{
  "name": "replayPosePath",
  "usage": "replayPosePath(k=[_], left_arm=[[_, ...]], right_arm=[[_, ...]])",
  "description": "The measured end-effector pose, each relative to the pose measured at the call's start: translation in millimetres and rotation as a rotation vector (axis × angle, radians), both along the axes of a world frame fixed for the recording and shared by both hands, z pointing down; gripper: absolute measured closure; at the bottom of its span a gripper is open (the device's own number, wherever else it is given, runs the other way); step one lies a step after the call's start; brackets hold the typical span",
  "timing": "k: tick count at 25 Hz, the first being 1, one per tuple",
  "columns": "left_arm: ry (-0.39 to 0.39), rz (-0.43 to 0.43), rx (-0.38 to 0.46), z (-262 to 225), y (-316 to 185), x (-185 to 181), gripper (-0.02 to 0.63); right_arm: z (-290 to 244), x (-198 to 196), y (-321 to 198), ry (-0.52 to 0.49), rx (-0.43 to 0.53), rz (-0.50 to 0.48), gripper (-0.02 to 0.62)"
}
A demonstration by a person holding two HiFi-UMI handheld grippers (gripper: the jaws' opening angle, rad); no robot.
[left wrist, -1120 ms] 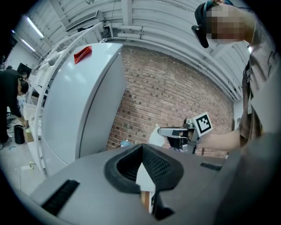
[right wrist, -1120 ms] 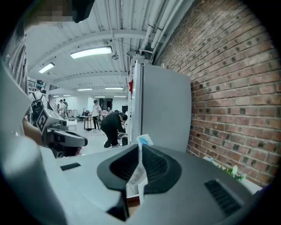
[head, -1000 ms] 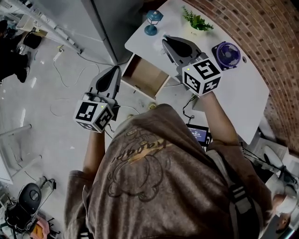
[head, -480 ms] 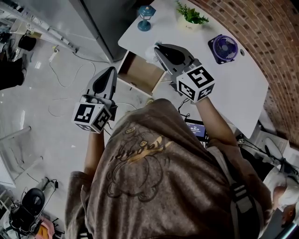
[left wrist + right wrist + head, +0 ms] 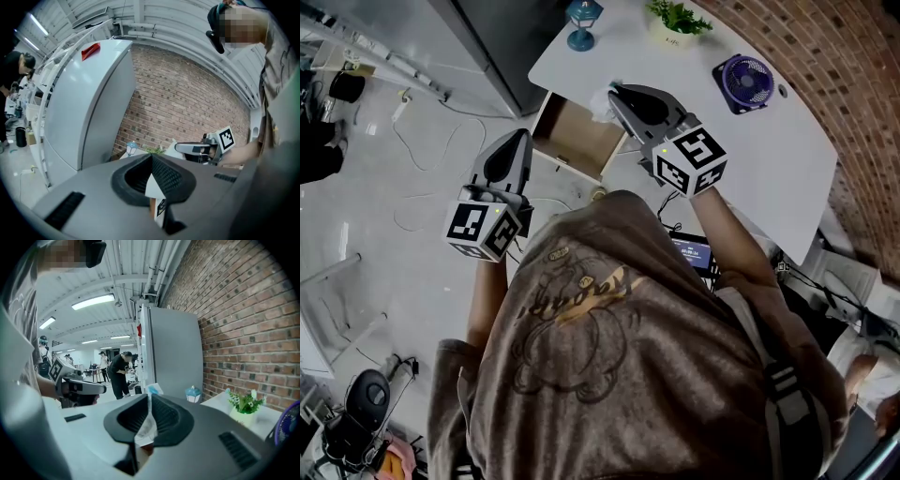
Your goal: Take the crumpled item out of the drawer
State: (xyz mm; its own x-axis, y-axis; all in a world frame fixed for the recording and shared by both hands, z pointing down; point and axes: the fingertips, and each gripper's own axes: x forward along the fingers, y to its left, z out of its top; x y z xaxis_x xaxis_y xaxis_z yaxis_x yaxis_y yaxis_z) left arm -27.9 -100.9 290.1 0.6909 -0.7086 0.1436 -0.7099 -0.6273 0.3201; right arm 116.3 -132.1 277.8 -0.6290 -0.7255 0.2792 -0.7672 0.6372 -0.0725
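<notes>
The crumpled item (image 5: 602, 106) is a white wad with blue print, pinched at the tip of my right gripper (image 5: 613, 92), which is shut on it. They hang over the white table's (image 5: 769, 159) edge, just beyond the open drawer (image 5: 572, 141), whose brown inside shows nothing. In the right gripper view the crumpled item (image 5: 147, 423) sits squeezed between the pads of that gripper (image 5: 149, 399). My left gripper (image 5: 521, 137) hovers left of the drawer over the floor, shut, with nothing seen in it. In the left gripper view its jaws (image 5: 151, 161) stand together.
A blue lantern (image 5: 579, 11), a potted plant (image 5: 675, 17) and a purple fan (image 5: 741, 80) stand on the table. A grey fridge (image 5: 497, 37) rises left of it. Cables lie on the floor (image 5: 403, 187). Other people stand far off.
My right gripper has sunk with the crumpled item from above the tabletop toward the table edge by the drawer. The left gripper has dropped slightly.
</notes>
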Motion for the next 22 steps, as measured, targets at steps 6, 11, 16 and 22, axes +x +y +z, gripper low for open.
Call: replayPosePath(k=[6,11,16,22], left_arm=[[0.001,-0.007,-0.004,0.1,3.9,-2.1,0.598],[-0.002,0.002,-0.006,-1.1,6.5,1.3,0.598],[-0.003,0.006,-0.009,-0.2,9.4,2.4,0.598],[0.001,0.002,-0.019,1.1,10.3,2.4,0.598]], right_arm=[[0.6,-0.5,2.8,-0.015,-0.008,0.0,0.569],[1.8,-0.8,5.1,-0.025,-0.014,-0.001,0.569],[2.6,-1.4,8.6,-0.029,-0.017,-0.003,0.569],[2.7,-2.2,9.2,-0.025,-0.017,-0.012,0.569]])
